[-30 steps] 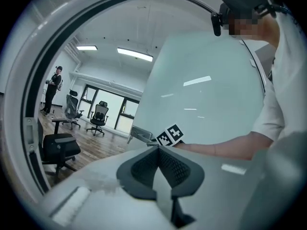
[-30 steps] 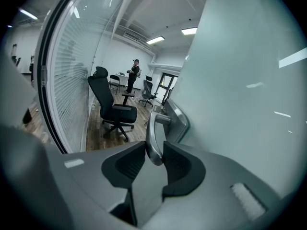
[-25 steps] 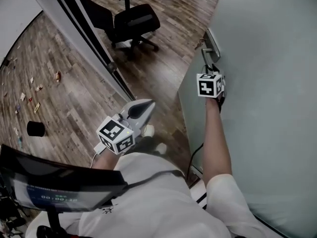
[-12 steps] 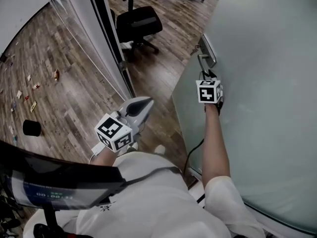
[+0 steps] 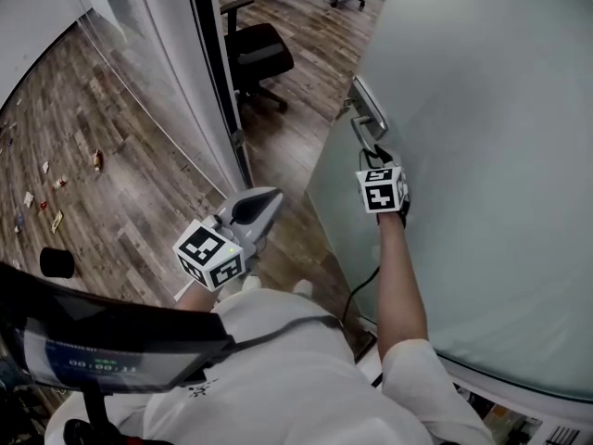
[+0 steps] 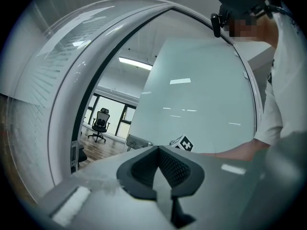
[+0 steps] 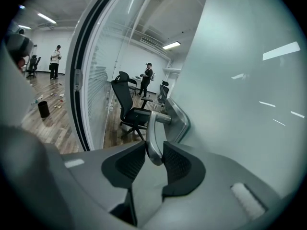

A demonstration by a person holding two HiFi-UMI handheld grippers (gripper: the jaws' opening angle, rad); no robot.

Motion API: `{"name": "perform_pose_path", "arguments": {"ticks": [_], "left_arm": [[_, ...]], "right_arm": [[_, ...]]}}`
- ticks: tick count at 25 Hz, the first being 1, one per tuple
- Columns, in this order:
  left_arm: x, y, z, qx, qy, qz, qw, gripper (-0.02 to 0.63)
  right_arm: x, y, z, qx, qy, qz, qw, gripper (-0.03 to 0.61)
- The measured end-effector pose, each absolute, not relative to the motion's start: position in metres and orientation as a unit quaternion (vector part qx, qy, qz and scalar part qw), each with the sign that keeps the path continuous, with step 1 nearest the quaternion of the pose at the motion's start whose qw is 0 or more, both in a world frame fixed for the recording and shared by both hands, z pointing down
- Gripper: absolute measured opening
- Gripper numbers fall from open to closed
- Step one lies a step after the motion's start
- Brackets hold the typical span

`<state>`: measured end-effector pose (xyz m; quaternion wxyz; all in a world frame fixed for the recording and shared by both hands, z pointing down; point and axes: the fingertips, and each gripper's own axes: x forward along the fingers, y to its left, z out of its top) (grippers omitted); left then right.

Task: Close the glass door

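Two hand-held grippers, one of them busy: my right hand-held gripper (image 7: 154,158) is clenched on the metal lever handle (image 7: 151,133) of the frosted glass door (image 5: 482,156). The door stands ajar, its edge apart from the dark door frame (image 5: 220,82). My left hand-held gripper (image 6: 158,169) is pinched together, empty.

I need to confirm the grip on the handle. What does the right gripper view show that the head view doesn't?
Only the right gripper view: the jaws of the right gripper closed on the door handle, and two people standing far off. Only the head view: the person's right arm and white shirt. Both: the glass door, its handle and a black office chair.
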<state>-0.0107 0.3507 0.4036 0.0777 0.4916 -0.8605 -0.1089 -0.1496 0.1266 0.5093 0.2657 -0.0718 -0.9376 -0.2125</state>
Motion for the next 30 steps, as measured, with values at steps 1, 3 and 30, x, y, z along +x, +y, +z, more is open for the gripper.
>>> {"name": "perform_pose_path", "arguments": {"ticks": [1, 3, 30], "left_arm": [[-0.011, 0.355, 0.404, 0.492, -0.86, -0.109, 0.077, 0.006], [-0.009, 0.365, 0.406, 0.493, -0.86, -0.109, 0.077, 0.006], [0.019, 0.384, 0.406, 0.474, -0.87, -0.109, 0.079, 0.006]], "right_arm": [[-0.147, 0.133, 0.51, -0.075, -0.937, -0.213, 0.265, 0.12], [-0.14, 0.148, 0.511, -0.083, -0.937, -0.217, 0.261, 0.12], [-0.073, 0.254, 0.511, -0.17, -0.925, -0.247, 0.233, 0.12]]}}
